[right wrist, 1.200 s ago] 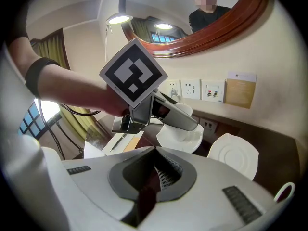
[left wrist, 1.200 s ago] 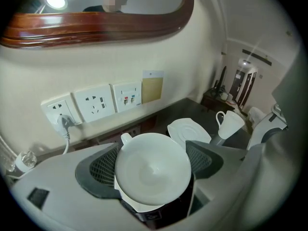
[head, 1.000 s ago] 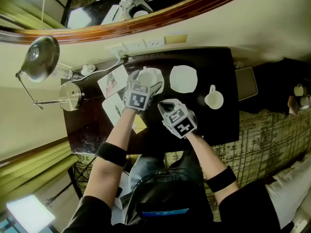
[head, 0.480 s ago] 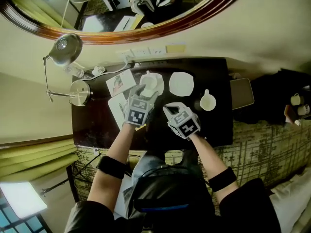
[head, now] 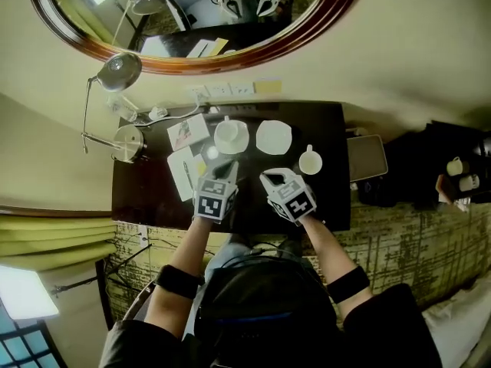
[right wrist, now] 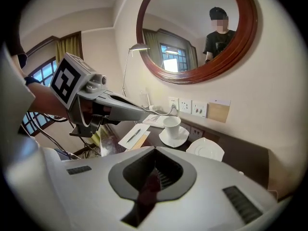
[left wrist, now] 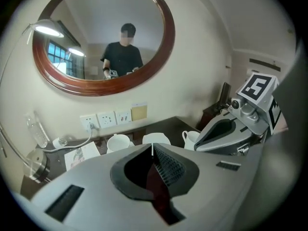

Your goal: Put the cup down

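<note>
The left gripper (left wrist: 152, 148) has just been closing its fingers, which now meet on nothing; the right gripper (right wrist: 155, 150) is clenched, empty. The cup (head: 228, 132) stands upright on its saucer (head: 242, 142), mouth up.

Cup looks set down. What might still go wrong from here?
The left gripper, jaws just closed on nothing, hangs near the cup on its saucer; a forward drift might tip it.
The right gripper, shut, is close to the second cup; a sideways swing might knock it.

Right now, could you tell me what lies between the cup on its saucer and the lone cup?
An empty saucer, as the head view shows, between the cup on its saucer and the lone cup.
</note>
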The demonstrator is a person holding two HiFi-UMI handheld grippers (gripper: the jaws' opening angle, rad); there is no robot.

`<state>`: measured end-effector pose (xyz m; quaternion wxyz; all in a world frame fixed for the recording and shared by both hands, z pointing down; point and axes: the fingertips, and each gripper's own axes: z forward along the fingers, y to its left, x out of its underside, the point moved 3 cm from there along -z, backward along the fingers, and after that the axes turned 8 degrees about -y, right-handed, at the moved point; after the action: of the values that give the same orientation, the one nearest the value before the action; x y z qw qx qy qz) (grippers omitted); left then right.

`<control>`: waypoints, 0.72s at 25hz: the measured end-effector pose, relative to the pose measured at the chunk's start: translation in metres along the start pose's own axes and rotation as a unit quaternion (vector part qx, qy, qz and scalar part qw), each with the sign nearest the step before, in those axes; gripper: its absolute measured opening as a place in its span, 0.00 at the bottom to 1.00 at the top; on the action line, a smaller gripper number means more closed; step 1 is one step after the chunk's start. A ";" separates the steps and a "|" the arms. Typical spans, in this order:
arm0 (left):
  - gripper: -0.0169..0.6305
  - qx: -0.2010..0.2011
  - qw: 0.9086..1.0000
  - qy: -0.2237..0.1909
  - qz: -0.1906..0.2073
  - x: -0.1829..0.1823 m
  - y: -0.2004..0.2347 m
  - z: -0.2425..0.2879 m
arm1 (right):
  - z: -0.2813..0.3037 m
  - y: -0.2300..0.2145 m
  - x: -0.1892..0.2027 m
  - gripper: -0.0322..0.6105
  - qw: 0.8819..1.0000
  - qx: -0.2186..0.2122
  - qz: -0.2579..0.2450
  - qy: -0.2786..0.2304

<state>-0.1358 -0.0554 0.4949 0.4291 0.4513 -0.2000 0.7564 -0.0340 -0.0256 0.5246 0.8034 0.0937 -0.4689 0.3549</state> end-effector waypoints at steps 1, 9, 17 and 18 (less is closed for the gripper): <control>0.03 -0.005 1.000 -0.001 -0.005 0.004 -0.002 -0.003 | -0.007 0.001 -0.001 0.05 1.000 0.001 0.002 -0.001; 0.03 -0.021 0.998 -0.021 -0.051 0.010 -0.014 -0.025 | -0.049 -0.009 -0.003 0.05 0.998 0.035 0.025 -0.035; 0.03 -0.041 0.996 -0.026 -0.081 0.026 -0.033 -0.042 | -0.083 -0.024 0.016 0.05 0.995 0.070 0.055 -0.052; 0.03 -0.040 0.996 -0.026 -0.081 0.027 -0.034 -0.043 | -0.085 -0.025 0.017 0.05 0.994 0.073 0.057 -0.053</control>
<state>-0.1353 0.0058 0.4930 0.5018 0.4680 -0.2041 0.6982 0.0464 0.0053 0.4971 0.7467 0.1441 -0.4880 0.4283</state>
